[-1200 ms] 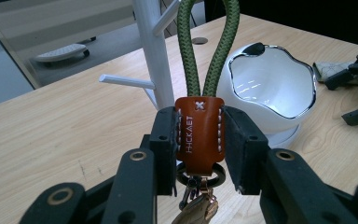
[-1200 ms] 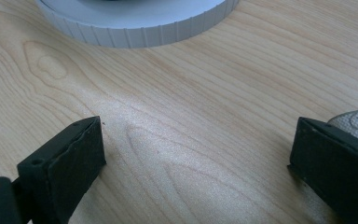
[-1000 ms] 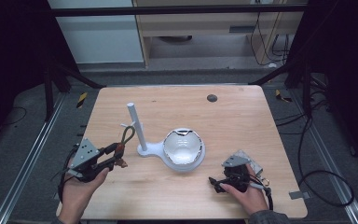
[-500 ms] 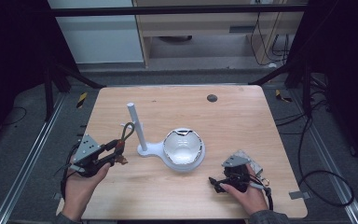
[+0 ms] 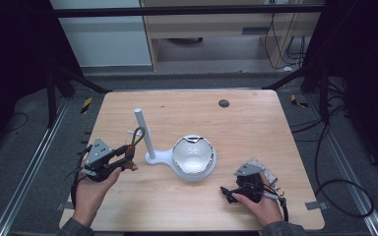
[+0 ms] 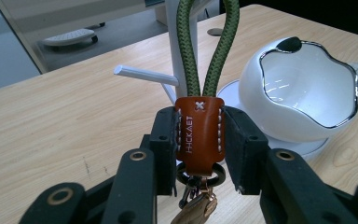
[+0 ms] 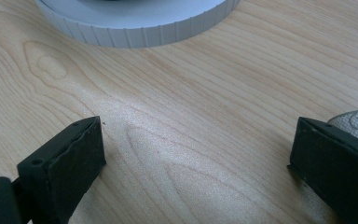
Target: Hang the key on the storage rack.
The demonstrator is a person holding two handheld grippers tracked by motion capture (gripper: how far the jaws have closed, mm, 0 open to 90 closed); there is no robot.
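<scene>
On one table [image 5: 256, 128]: left claw [image 6: 199, 140] grips one keychain [image 6: 199, 133] (green loop), right claw [image 7: 196, 163] gapes, one stand [image 5: 150, 147].

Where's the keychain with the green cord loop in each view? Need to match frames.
High view: keychain left of centre, clamped in the left hand-held gripper, its loop beside the white post.
Left gripper view: centre, brown leather tab between the jaws, loop rising in front of the post.
Right gripper view: not in it.
Shared landmark: the white bowl stand, its ribbed base.
</scene>
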